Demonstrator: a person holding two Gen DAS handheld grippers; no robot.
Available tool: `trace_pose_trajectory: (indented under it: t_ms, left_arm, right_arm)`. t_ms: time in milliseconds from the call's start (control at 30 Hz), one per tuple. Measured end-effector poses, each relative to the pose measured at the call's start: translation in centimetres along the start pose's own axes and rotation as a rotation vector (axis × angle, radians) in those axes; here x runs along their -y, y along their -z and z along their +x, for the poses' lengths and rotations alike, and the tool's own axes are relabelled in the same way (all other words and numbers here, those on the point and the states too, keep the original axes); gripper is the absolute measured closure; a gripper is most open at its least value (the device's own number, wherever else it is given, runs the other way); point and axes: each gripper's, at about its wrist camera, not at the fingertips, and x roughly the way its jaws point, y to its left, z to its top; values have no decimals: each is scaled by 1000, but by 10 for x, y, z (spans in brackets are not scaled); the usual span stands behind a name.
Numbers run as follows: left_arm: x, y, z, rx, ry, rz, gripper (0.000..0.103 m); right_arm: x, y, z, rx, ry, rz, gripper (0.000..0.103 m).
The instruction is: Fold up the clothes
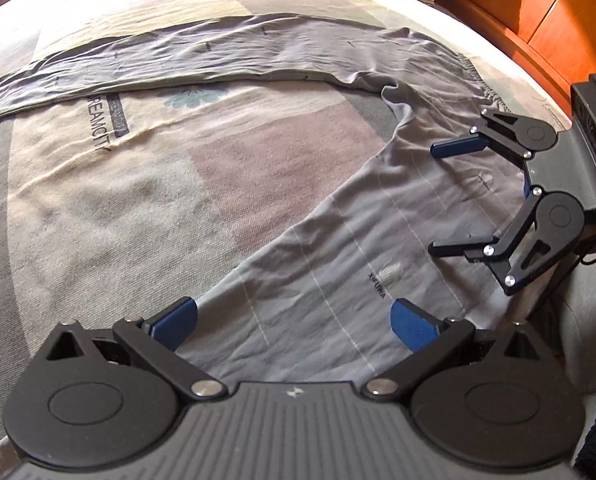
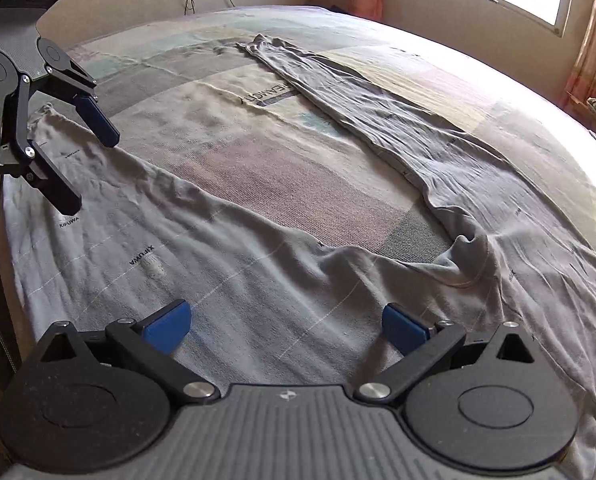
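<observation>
Grey trousers (image 2: 258, 216) lie spread on the bed (image 2: 282, 176), legs splayed apart, one along the near edge, waistband toward the near right corner. Both the left claw (image 2: 92, 168) and right claw (image 2: 286, 326) hover released over that near leg. Judging by this, the coming fold calls for laying one leg over the other across the bare bedcover between them, which leaves ample room.

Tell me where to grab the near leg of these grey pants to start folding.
Grip the near leg at its cuff end, beside the left gripper. Come from above at the hem edge; the cloth lies flat on the bed, so the open fingers must pinch an edge.
</observation>
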Motion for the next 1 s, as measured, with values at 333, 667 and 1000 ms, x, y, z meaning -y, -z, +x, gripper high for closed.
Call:
trace_pose_trajectory:
  t_ms: [333,667,1000]
  left_arm:
    - [82,5,5,167,-102,94,1]
    - [148,13,20,159,-54,-56,1]
    - [187,-3,16,103,-48,-46,1]
  right_arm:
    - [-7,42,-45,125,108,107,0]
    - [-16,90,-130,109,299,307,0]
    - [7,120,-179,122,280,459,0]
